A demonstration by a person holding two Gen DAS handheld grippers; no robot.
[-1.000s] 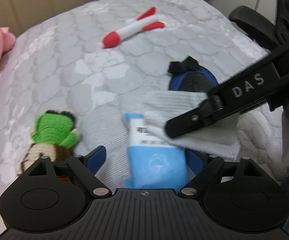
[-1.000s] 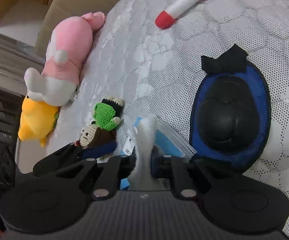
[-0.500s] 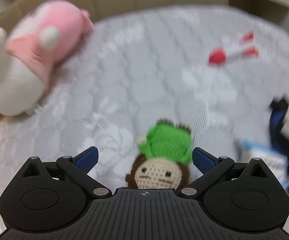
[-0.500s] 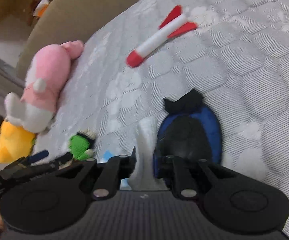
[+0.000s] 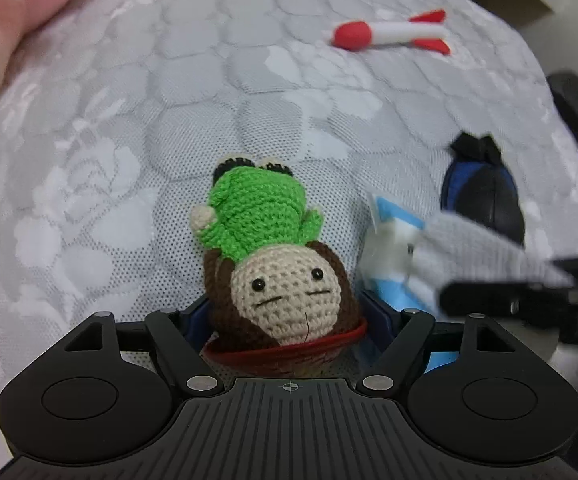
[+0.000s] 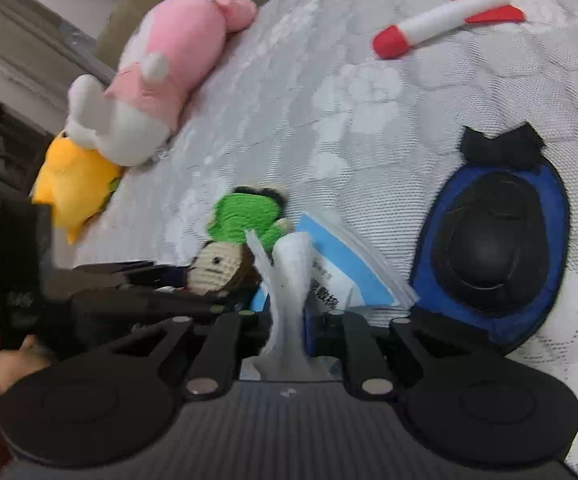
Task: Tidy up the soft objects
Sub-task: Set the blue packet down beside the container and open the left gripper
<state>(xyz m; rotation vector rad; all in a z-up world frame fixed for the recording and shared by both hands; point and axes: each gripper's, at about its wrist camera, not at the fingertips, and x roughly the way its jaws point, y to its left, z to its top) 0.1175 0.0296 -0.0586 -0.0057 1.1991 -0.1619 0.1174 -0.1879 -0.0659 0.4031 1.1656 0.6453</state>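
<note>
A crochet doll [image 5: 265, 248] with a green body and brown hair lies on the grey quilted bed [image 5: 161, 128]. My left gripper [image 5: 283, 314] is open, its blue fingers on either side of the doll's head. From the right wrist the doll [image 6: 229, 256] shows with the left gripper's dark finger beside it. My right gripper [image 6: 289, 320] is shut on a white folded cloth [image 6: 289, 280], held above a blue tissue packet [image 6: 349, 276]. From the left wrist the cloth [image 5: 481, 244] and the right gripper's black finger come in from the right, over the packet [image 5: 393, 284].
A red and white rocket toy [image 6: 445, 24] lies further out on the bed. A blue and black pad [image 6: 489, 240] sits right of the packet. A pink plush [image 6: 169, 64] and a yellow plush [image 6: 73, 180] rest at the bed's left edge by a cardboard box.
My left gripper swung from the tissue packet to the crochet doll and moved in until the head sits between its fingers. My right gripper kept hold of the cloth.
</note>
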